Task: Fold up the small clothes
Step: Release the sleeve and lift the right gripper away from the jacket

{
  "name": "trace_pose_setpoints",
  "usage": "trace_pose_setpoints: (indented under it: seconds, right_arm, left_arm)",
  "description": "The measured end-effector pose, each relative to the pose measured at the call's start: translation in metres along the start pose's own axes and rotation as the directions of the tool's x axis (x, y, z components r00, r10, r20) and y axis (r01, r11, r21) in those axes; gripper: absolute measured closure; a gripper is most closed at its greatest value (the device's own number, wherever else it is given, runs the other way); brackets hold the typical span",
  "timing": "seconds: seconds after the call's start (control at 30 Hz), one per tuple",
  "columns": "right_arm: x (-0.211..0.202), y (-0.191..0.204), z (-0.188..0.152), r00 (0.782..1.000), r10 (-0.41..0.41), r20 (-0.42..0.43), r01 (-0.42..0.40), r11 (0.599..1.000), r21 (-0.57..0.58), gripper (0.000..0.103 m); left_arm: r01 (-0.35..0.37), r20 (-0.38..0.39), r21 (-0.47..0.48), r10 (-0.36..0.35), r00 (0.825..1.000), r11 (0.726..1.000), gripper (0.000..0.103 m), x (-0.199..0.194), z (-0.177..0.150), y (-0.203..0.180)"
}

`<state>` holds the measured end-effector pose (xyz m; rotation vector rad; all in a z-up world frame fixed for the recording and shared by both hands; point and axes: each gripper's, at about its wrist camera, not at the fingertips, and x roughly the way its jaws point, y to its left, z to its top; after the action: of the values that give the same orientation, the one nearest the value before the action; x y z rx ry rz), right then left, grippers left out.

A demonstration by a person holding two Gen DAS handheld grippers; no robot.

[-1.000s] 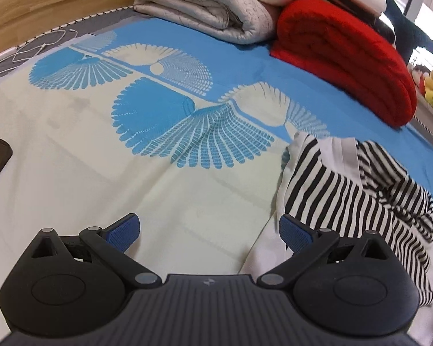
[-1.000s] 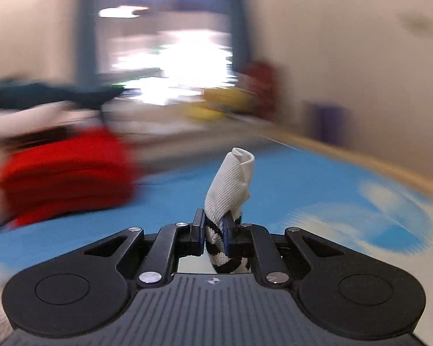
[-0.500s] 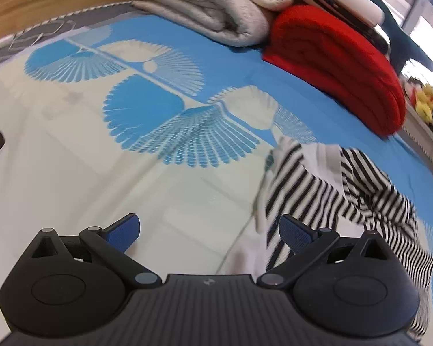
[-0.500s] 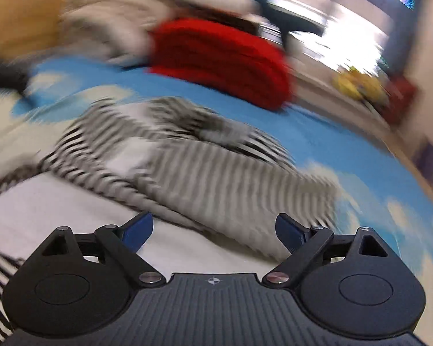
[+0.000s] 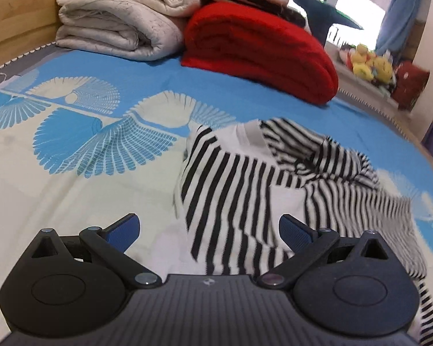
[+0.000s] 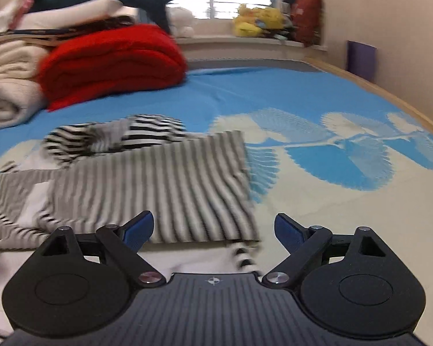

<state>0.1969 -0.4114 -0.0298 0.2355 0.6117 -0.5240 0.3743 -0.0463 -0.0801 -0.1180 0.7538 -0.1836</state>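
Striped garment (image 5: 231, 190), just let go, crumpled on the blue patterned bedspread (image 5: 72, 150).
Left gripper (image 5: 209, 230): jaws spread, empty, over the garment's near edge. Right gripper (image 6: 213, 227): a second ago pinching a cuff, now wide and empty above the cloth; folding not yet begun, fresh hold needed.
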Motion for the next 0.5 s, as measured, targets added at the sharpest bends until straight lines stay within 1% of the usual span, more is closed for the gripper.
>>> trace_pose_setpoints:
  seconds: [0.03, 0.1, 0.17, 0.2, 0.23, 0.3, 0.4, 0.47, 0.5]
  right_arm:
    - [0.001, -0.007, 0.002, 1.000, -0.021, -0.010, 0.021, 0.999, 0.031, 0.012]
    - [0.006, -0.022, 0.005, 0.999, -0.027, -0.046, 0.031, 0.995, 0.097, 0.013]
    - [0.006, -0.039, 0.007, 0.997, -0.043, -0.063, 0.054, 0.981, 0.185, 0.014]
    - [0.006, -0.049, 0.008, 0.996, -0.053, -0.066, 0.067, 0.969, 0.237, 0.014]
    - [0.006, -0.060, 0.008, 0.996, -0.065, -0.068, 0.082, 0.952, 0.295, 0.014]
    - [0.007, -0.077, 0.009, 0.994, -0.078, -0.081, 0.103, 0.921, 0.375, 0.014]
    - [0.012, -0.089, 0.008, 0.993, -0.056, -0.105, 0.098, 0.887, 0.451, 0.014]
    - [0.014, -0.087, 0.008, 0.992, -0.038, -0.117, 0.089, 0.880, 0.467, 0.014]
    - [0.015, -0.084, 0.008, 0.992, -0.028, -0.120, 0.081, 0.884, 0.461, 0.014]
  left_arm:
    - [-0.009, -0.001, 0.004, 0.009, 1.000, 1.000, 0.000, 0.002, -0.001, 0.000]
    - [-0.013, -0.002, 0.006, 0.013, 1.000, 1.000, 0.000, 0.004, -0.001, 0.001]
    - [0.004, -0.002, -0.012, -0.004, 1.000, 1.000, 0.000, 0.001, 0.000, 0.004]
    - [0.029, -0.006, -0.028, -0.029, 1.000, 0.999, 0.000, -0.001, 0.001, 0.005]
    - [0.071, -0.009, -0.046, -0.071, 0.997, 0.996, 0.000, -0.004, 0.004, 0.006]
    - [0.146, -0.017, -0.066, -0.148, 0.989, 0.987, 0.000, -0.008, 0.010, 0.005]
    - [0.195, -0.030, -0.076, -0.198, 0.980, 0.978, 0.000, -0.005, 0.022, -0.006]
    - [0.217, -0.057, -0.083, -0.222, 0.973, 0.973, 0.000, 0.006, 0.032, -0.017]
    - [0.232, -0.077, -0.082, -0.238, 0.968, 0.969, 0.000, 0.015, 0.036, -0.024]
